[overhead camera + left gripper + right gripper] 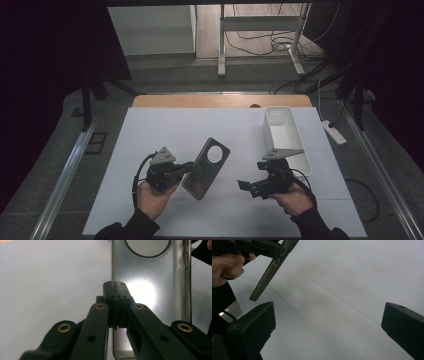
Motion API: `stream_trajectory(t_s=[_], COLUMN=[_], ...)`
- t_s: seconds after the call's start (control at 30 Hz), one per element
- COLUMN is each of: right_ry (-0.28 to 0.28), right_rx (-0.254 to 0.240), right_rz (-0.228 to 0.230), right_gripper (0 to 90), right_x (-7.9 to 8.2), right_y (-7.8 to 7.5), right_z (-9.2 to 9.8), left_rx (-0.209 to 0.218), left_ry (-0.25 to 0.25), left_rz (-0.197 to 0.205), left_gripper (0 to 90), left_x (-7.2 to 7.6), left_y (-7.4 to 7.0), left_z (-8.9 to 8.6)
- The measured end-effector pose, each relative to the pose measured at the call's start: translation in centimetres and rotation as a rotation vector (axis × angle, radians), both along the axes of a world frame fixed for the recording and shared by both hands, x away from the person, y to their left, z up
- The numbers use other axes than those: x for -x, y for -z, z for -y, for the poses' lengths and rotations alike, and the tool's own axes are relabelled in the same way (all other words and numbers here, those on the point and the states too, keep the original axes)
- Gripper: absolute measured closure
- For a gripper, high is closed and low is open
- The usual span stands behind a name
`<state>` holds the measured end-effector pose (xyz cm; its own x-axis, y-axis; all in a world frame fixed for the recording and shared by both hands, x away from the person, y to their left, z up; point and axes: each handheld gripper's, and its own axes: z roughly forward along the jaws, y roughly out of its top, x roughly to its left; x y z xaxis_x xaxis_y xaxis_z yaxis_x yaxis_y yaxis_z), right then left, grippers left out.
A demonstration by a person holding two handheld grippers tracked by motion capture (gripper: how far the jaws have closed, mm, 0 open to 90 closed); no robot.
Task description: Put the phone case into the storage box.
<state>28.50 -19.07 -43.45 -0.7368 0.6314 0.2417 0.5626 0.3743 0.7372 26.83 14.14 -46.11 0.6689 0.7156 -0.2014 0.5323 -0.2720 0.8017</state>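
Left tongs [186, 167]: jaws pinched together on the long edge of the case [206, 168], pads meeting at the rim as seen in the left gripper view [115, 293]. Case held off the tabletop [150, 130], tilted, camera hole toward 12 o'clock, at centre of the sheet.

Right tongs [243, 186]: jaws wide apart, nothing between them [327, 322]; pointed toward 9 o'clock at the case, near but apart from it. In the right gripper view the case [273, 267] shows edge-on at 11 o'clock.

Judgement: step in hand is a second grip on the free long edge, or a handover. To do it well: keep the left pinch steady; bring the right jaws level with the rim so one pad goes inside, one outside; close low on the edge, away from the hole, where the wall is weakest.

Materials: case is a clear, glossy, thin shell with raised rim, round cut-out, rounded corners; likely flexible and slippery. Tabletop cover is matt white. Bin [285, 137] at 2 o'clock: white, rigid, rectangular, open top.
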Motion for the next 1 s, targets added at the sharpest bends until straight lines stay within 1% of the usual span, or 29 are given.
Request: stream_trajectory(t_s=[0.13, 0.23, 0.4, 0.47, 0.57, 0.83, 1.0], right_ry=[0.000, 0.007, 0.003, -0.001, -0.003, -0.012, -0.016], right_rx=[0.005, 0.000, -0.018, -0.017, -0.018, -0.019, -0.020], right_rz=[-0.007, -0.012, -0.024, -0.028, -0.030, -0.017, -0.027], right_gripper=[0.0, 0.0, 0.0, 0.0, 0.0, 0.0, 0.0], right_x=[-0.1, -0.2, -0.4, -0.5, -0.5, -0.7, -0.8], right_y=[0.0, -0.1, -0.3, -0.3, -0.3, -0.2, -0.1], right_z=[-0.6, -1.1, -1.7, -2.2, -2.4, -3.2, -3.8], left_rx=[0.002, 0.004, 0.001, 0.003, 0.001, -0.004, -0.008], left_ry=[0.001, 0.001, 0.004, 0.007, 0.008, 0.013, 0.023], left_rz=[-0.004, -0.009, -0.008, -0.010, -0.008, -0.010, -0.011], left_gripper=[89.1, 89.1, 89.1, 89.1, 89.1, 89.1, 89.1], left_x=[-0.1, -0.1, -0.1, -0.1, -0.1, -0.1, -0.1], left_y=[0.1, 0.1, 0.2, 0.2, 0.2, 0.3, 0.4], left_z=[0.2, 0.4, 0.9, 1.0, 1.2, 1.7, 2.0])
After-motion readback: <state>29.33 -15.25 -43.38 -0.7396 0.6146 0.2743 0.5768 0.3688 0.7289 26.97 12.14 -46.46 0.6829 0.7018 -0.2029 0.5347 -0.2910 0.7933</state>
